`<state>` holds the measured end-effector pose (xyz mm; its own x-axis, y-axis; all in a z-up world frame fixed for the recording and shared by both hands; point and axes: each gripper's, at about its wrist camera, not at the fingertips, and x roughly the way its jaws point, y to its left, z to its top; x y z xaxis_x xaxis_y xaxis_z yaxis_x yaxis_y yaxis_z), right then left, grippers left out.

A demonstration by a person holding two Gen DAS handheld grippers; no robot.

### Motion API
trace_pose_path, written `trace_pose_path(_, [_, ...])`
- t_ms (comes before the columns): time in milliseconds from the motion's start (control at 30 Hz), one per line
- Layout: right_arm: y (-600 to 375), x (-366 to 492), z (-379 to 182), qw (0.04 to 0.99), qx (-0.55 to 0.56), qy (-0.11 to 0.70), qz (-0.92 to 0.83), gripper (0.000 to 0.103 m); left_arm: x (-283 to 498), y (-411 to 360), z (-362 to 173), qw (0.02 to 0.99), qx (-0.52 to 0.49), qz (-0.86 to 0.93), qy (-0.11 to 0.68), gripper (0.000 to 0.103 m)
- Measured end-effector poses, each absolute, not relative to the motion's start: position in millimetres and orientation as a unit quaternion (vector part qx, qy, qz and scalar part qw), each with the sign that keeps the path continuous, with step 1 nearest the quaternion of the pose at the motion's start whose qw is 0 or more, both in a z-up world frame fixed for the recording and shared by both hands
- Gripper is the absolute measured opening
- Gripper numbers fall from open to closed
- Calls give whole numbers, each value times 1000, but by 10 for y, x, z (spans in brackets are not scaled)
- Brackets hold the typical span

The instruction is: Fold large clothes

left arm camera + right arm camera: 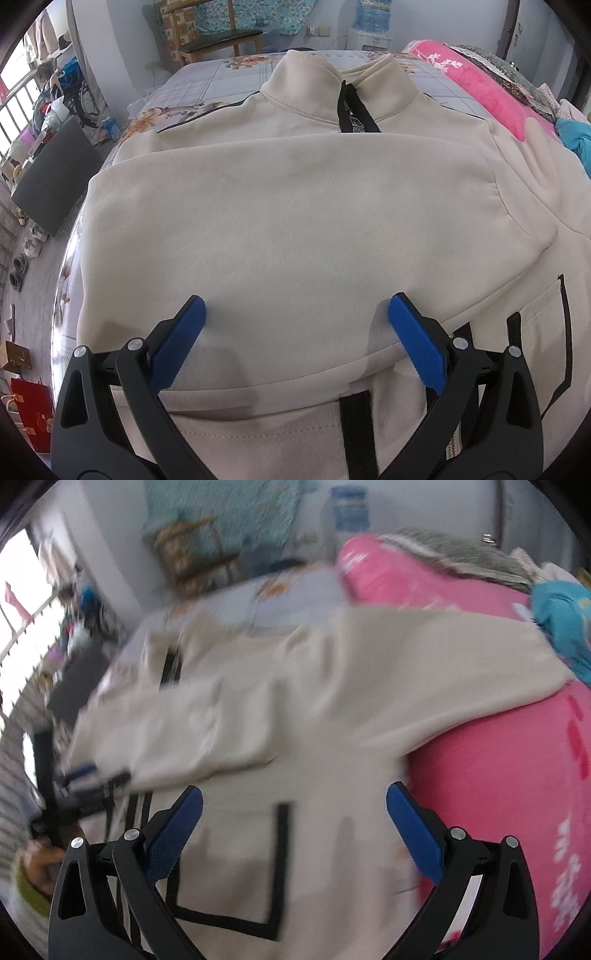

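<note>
My left tongs [295, 314]: spread, jacket [288, 221] flat ahead | bed [221, 79] bare beyond collar | my right tongs [294, 801]: pink quilt [498, 775] blocks right side

A cream zip-neck jacket [295, 206] with black trim lies face up on the bed, stand collar at the far end. One sleeve [288, 173] is folded flat across the chest; the other drapes over pink bedding

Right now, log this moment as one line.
jacket: one sleeve folded across | left claw: open, empty | right claw: open, empty
</note>
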<state>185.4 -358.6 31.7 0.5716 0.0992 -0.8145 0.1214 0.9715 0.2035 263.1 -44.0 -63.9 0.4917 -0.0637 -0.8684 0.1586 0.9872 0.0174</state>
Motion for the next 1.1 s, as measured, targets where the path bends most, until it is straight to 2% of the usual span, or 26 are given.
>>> trace_pose_path(167, [-4590,1811,451,875,185,441,-79,97,2630,-438,-637,862,47,-65,500,97])
trace_pose_path(367, [-5830,1835,290,846,307,411,-143,96,2630,-442,-635,862,48,-65,500,97])
trace_pose_path(633, [-6785,2092,36,818,388,371,-207,78,2628,-442,-631,864,48,-65,498,97])
trace_pose_path(967, [-7285,2372,-245,793,408,363,-269,58,2647,-450,-625,863,48,-63,498,97])
trace_pose_path(1100, [-7331,2392,-247,796,403,360,-274,39,2651,-460,-627,864,47,-61,498,97])
